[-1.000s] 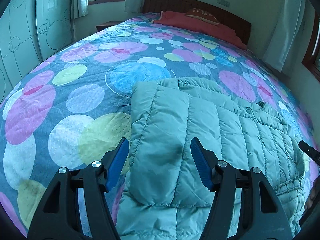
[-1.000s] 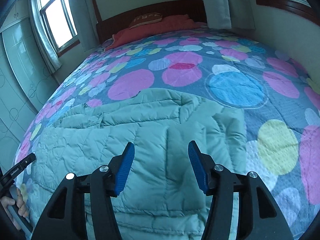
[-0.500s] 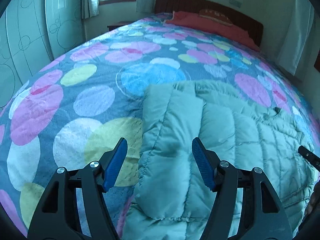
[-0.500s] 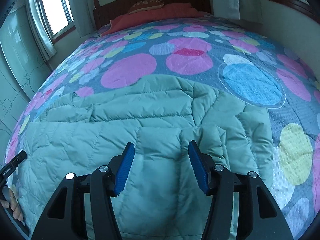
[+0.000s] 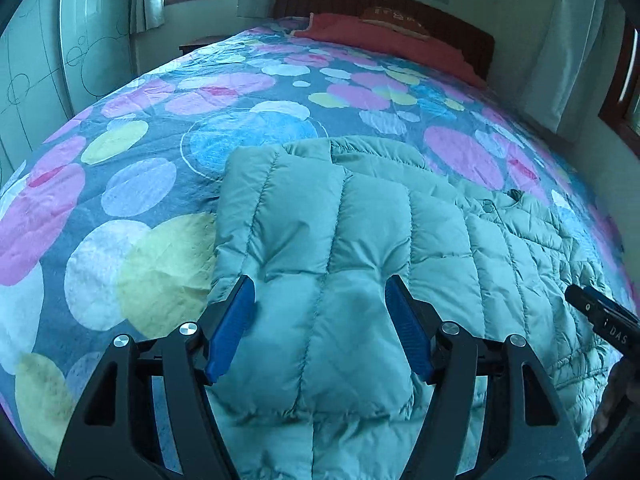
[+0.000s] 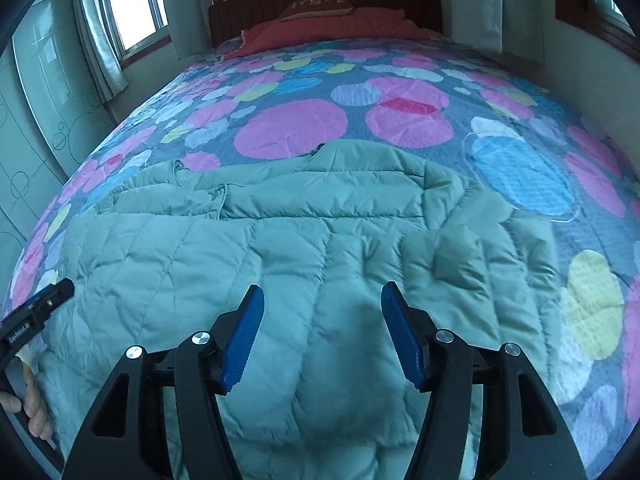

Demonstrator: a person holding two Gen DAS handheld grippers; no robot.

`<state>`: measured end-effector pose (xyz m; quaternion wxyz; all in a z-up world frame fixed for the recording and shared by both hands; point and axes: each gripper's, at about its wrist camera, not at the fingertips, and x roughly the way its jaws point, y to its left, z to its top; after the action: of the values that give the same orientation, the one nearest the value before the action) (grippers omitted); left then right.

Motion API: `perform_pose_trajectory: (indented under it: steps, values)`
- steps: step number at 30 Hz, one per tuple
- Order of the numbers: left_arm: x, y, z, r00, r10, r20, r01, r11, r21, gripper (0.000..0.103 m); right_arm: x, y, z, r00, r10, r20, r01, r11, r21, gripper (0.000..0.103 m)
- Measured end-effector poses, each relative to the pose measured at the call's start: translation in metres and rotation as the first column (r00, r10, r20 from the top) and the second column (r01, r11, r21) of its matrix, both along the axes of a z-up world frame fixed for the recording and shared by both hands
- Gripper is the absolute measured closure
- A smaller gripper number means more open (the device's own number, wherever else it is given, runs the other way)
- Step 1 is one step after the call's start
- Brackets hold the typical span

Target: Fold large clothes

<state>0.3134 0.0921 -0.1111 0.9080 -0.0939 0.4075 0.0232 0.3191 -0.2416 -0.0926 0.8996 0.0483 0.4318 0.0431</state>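
A large mint-green quilted down jacket (image 5: 360, 248) lies flat on the bed, with one sleeve folded over its body on the left. It also fills the near half of the right wrist view (image 6: 288, 248). My left gripper (image 5: 320, 320) is open and empty, hovering just above the folded sleeve. My right gripper (image 6: 322, 324) is open and empty above the jacket's body. The right gripper's tip shows at the right edge of the left wrist view (image 5: 600, 316). The left gripper's tip shows at the left edge of the right wrist view (image 6: 36, 312).
The bed has a bedspread with coloured circles (image 5: 152, 184), a red pillow (image 6: 336, 28) and a dark wooden headboard (image 6: 320, 0) at the far end. A wardrobe (image 5: 36, 64) stands left of the bed; curtained windows are on both walls.
Both grippers have moved forward and lower over the jacket, staying open. The jacket lies as before.
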Motion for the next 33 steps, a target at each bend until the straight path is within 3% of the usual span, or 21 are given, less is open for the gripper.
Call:
perform_pose_trajectory:
  steps: [4,7,12,18,23,27,30,33]
  values:
    - [0.0,-0.005,-0.021,0.998,-0.023,-0.051,0.025,0.999,0.032,0.035,-0.01,-0.008,-0.03,0.997,-0.019,-0.073,0.017,0.999,-0.035,0.042]
    - [-0.002,-0.01,-0.021,0.999,-0.028,-0.04,0.03,0.997,0.07,0.035,-0.01,-0.012,-0.034,0.999,-0.016,-0.052,0.015,1.0,-0.01,0.042]
    - [-0.028,0.007,-0.007,0.999,-0.012,-0.04,0.011,1.0,-0.012,0.035,-0.036,-0.029,-0.012,0.998,-0.038,-0.044,0.041,0.997,0.063,0.042]
    - [-0.092,0.038,-0.003,0.997,0.029,-0.068,-0.035,0.995,-0.092,0.035,-0.106,-0.069,-0.001,0.995,-0.091,-0.049,0.096,0.991,0.097,0.041]
    - [-0.149,0.063,-0.01,0.991,0.084,-0.104,-0.095,0.989,-0.111,0.035,-0.169,-0.106,-0.009,0.984,-0.162,-0.08,0.168,0.983,0.08,0.04]
    - [-0.19,0.081,-0.02,0.978,0.139,-0.153,-0.167,0.968,-0.186,0.035,-0.214,-0.134,-0.021,0.968,-0.222,-0.118,0.233,0.968,0.092,0.04]
    - [-0.219,0.091,-0.025,0.973,0.168,-0.16,-0.204,0.948,-0.245,0.035,-0.242,-0.151,-0.031,0.954,-0.255,-0.155,0.278,0.949,0.148,0.04]
    - [-0.243,0.091,-0.02,0.97,0.184,-0.156,-0.219,0.943,-0.251,0.035,-0.266,-0.161,-0.035,0.95,-0.265,-0.165,0.298,0.929,0.218,0.04]
